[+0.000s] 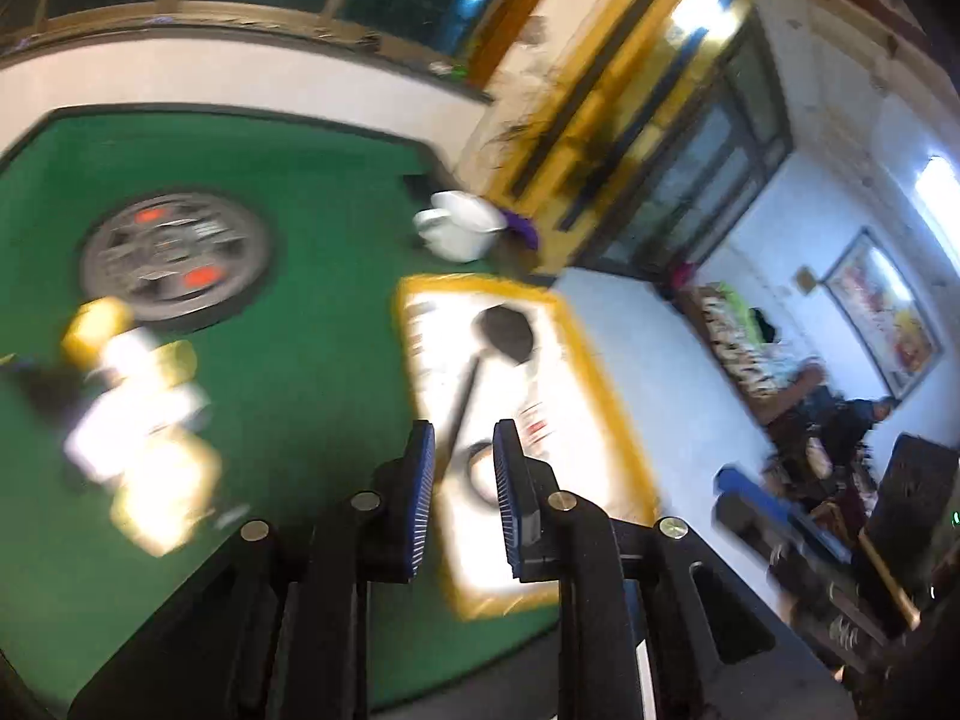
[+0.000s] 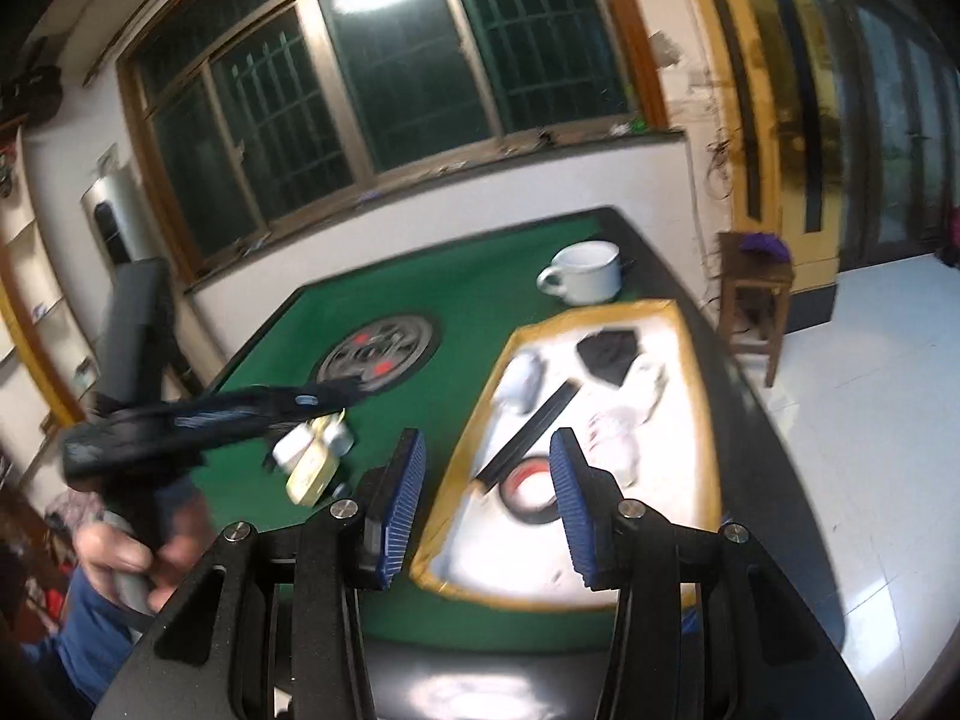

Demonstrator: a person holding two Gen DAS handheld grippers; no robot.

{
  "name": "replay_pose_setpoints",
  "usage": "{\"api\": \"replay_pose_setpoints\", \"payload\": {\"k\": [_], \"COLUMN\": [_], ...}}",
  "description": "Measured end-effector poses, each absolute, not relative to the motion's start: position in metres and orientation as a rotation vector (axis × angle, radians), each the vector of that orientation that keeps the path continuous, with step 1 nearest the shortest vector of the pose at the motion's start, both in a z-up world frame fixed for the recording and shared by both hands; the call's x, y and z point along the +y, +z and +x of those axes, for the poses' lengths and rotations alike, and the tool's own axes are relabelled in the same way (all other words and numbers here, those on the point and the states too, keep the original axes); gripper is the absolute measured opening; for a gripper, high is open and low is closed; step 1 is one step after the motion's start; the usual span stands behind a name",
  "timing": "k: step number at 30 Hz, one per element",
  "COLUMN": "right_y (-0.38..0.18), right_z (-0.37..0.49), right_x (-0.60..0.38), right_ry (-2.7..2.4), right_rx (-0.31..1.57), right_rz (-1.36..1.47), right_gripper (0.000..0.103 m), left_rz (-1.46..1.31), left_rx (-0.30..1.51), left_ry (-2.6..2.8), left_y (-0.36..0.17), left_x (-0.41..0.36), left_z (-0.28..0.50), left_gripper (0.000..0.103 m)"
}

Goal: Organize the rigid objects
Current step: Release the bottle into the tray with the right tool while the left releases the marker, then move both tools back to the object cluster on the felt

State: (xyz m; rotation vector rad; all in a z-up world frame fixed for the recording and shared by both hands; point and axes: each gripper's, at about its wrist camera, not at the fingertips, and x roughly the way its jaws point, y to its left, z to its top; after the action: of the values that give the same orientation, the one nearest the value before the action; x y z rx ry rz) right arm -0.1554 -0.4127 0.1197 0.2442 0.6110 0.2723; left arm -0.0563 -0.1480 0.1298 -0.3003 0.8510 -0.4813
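A yellow-rimmed tray (image 2: pixel 696 390) with a white inside lies on the right of the green felt table (image 2: pixel 456 300). In it are a black tool with a flat head (image 2: pixel 606 354), a tape roll (image 2: pixel 528 492) and blurred white items (image 2: pixel 522 384). A cluster of yellow and white small things (image 2: pixel 312 456) sits on the felt to the tray's left. My right gripper (image 2: pixel 489 468) hovers open over the tray's near end, holding nothing. My left gripper (image 1: pixel 463 450) is shut to a narrow slit and empty, above the tray's (image 1: pixel 606 372) near left rim; the black tool (image 1: pixel 504 333) lies beyond it.
A white mug (image 2: pixel 585 276) stands on the felt behind the tray. The table's round centre panel (image 2: pixel 378 354) is set into the felt. A wooden stool (image 2: pixel 756 300) with a purple cloth stands right of the table. A hand (image 2: pixel 120 552) grips the left gripper's handle.
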Motion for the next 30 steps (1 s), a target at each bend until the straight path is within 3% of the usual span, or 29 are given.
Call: {"api": "replay_pose_setpoints", "payload": {"k": [11, 15, 25, 28, 30], "right_y": [0.097, 0.087, 0.074, 0.070, 0.068], "right_z": [-0.144, -0.134, -0.118, -0.114, -0.112], "right_x": [-0.366, -0.354, -0.339, -0.331, -0.323], "right_ry": [0.372, 0.387, 0.386, 0.394, 0.399], "right_rx": [0.678, 0.713, 0.764, 0.778, 0.787], "right_rz": [0.220, 0.209, 0.182, 0.171, 0.157], "right_gripper": [0.039, 0.039, 0.039, 0.039, 0.039], "left_rz": [-0.565, -0.607, -0.487, -0.481, -0.496], "left_rx": [0.975, 1.032, 1.063, 1.060, 1.062], "left_ry": [-0.010, 0.022, 0.101, 0.100, 0.073], "left_y": [0.058, 0.031, 0.021, 0.017, 0.016], "left_x": [0.036, 0.046, 0.031, 0.040, 0.048], "left_z": [-0.026, 0.010, 0.044, 0.043, 0.043], "left_gripper": [0.018, 0.017, 0.018, 0.028, 0.029]}}
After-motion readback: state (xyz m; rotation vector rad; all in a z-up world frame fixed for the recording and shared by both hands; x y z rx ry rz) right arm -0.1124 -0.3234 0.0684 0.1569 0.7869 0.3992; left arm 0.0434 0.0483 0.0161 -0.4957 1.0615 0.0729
